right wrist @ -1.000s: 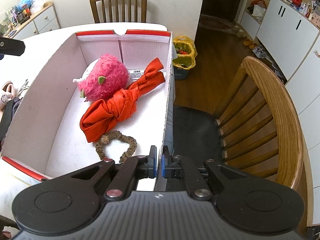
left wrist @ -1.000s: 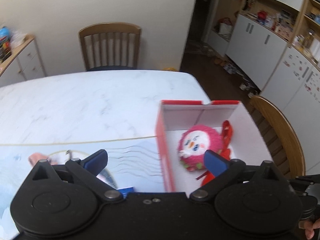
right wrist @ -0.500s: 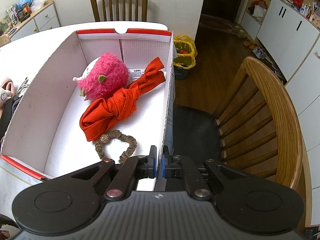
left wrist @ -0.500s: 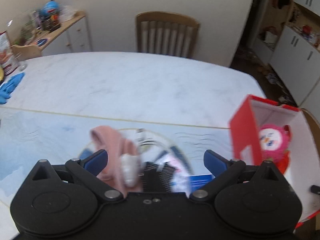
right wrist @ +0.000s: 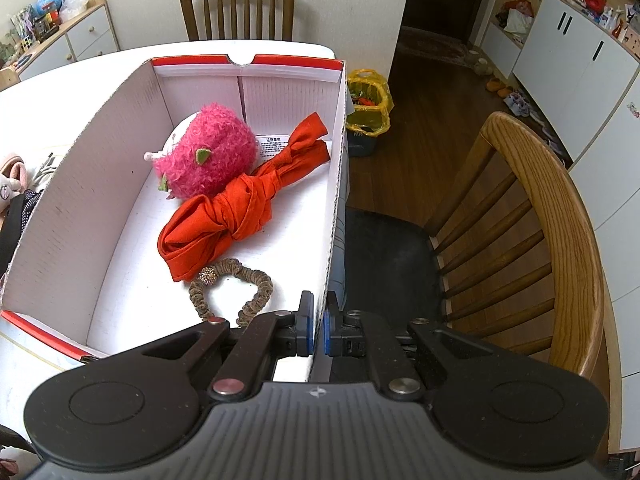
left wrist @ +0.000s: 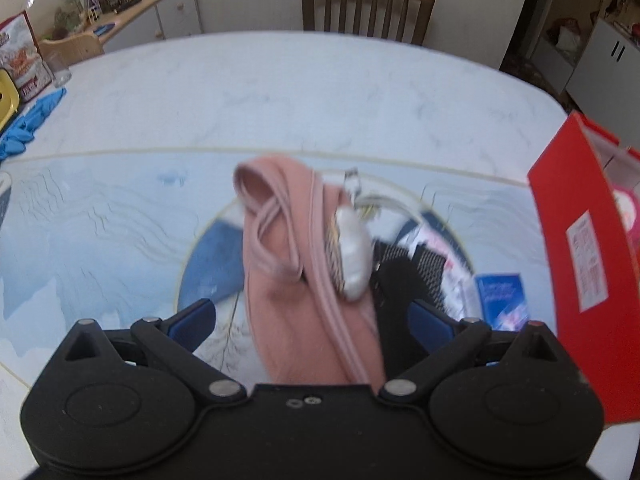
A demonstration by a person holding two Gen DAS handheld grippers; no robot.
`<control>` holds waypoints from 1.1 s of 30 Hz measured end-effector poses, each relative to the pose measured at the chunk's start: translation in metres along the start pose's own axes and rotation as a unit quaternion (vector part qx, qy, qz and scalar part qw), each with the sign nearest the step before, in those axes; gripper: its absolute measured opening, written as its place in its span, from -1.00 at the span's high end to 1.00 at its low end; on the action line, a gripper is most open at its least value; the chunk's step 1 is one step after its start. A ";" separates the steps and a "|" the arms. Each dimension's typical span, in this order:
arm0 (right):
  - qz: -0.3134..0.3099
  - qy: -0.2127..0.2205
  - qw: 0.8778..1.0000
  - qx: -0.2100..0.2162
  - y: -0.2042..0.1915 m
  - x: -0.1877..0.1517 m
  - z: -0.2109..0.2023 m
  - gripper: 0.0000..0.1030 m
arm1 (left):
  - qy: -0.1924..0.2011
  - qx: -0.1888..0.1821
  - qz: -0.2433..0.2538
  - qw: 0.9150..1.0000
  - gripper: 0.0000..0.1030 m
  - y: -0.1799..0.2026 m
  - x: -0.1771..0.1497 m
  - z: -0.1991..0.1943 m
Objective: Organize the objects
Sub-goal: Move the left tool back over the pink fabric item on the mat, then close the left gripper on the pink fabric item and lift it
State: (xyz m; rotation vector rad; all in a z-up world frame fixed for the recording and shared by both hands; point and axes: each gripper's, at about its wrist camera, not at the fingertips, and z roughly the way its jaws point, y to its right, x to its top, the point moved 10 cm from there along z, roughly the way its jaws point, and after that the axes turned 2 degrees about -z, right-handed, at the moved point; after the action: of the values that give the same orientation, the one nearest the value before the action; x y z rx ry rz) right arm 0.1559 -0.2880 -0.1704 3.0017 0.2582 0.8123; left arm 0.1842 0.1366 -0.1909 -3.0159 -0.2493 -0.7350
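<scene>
Pink cloth (left wrist: 304, 280) blurred, lower end hidden behind gripper body.

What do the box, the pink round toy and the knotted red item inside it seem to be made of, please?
Box: corrugated cardboard, matte white inside, red outside; fluting shows at the cut edges. Pink toy: fuzzy plush, probably synthetic. Red item: soft woven cloth, judging by its knot and folds.

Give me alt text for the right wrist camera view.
The right gripper is shut on the near right wall of an open box holding a pink plush, red scarf and scrunchie.
</scene>
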 end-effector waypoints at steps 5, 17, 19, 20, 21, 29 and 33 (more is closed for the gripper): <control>0.000 0.000 1.000 -0.001 0.000 0.000 0.000 0.91 | -0.007 0.006 -0.008 1.000 -0.89 -0.007 -0.008 0.014; 0.000 -0.002 1.000 -0.002 0.000 -0.002 0.000 0.91 | -0.010 -0.015 -0.036 0.999 0.09 -0.011 -0.010 0.015; 0.001 -0.002 1.000 -0.002 0.000 -0.002 0.000 0.91 | -0.006 -0.018 -0.039 0.999 0.36 -0.011 -0.009 0.012; 0.001 -0.001 1.000 -0.001 0.000 -0.002 0.000 0.91 | -0.004 -0.021 -0.040 0.999 0.45 -0.010 -0.008 0.010; 0.001 -0.001 1.000 -0.001 0.000 -0.002 0.000 0.91 | -0.002 -0.021 -0.039 0.999 0.60 -0.010 -0.007 0.008; 0.003 -0.001 1.000 0.000 0.000 -0.001 -0.001 0.92 | 0.030 -0.034 -0.023 0.999 0.76 0.000 0.007 -0.026; 0.003 -0.001 1.000 0.000 0.000 -0.001 -0.001 0.92 | 0.045 -0.053 -0.024 0.997 0.77 0.008 0.019 -0.048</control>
State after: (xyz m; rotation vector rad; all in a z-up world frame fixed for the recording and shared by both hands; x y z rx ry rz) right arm 0.1550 -0.2881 -0.1698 3.0050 0.2486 0.8109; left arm 0.1801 0.1285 -0.1398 -3.0746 -0.2896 -0.9152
